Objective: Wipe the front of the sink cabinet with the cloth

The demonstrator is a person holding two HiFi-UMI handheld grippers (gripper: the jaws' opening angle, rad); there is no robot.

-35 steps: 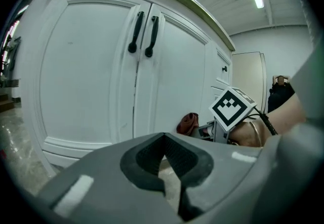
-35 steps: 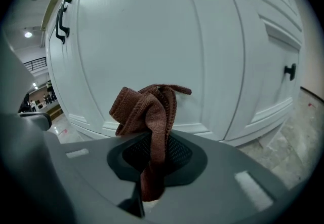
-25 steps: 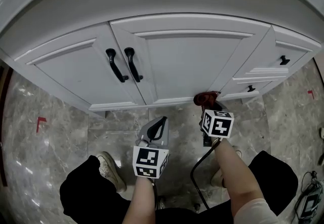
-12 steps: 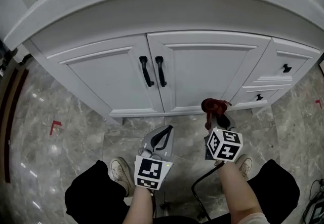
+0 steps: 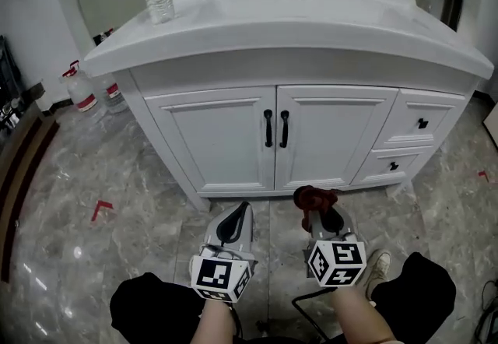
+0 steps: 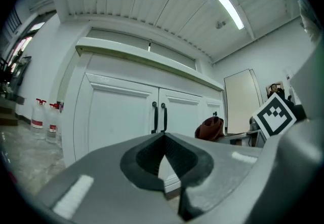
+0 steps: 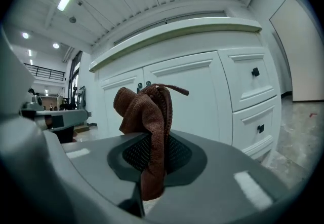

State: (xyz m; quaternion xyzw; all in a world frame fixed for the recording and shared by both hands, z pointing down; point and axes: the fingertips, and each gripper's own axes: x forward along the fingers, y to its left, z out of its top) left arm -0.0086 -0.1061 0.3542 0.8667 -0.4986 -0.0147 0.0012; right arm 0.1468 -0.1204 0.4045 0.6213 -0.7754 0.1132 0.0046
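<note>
Right gripper (image 5: 319,215) is clamping the brown cloth (image 5: 312,198), hovering near the sink cabinet (image 5: 331,128) base, not touching. Left gripper (image 5: 234,223) is idling, pinched together, empty. Approach step; next probably needs pressing cloth against the door.

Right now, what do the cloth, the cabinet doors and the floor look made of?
Cloth: brown knitted fabric, matte, by its ribbed loops. Cabinet doors: probably painted wood or board, smooth white with framed panels. Floor: polished grey marble or marble-look tile, veined and reflecting lights.
</note>
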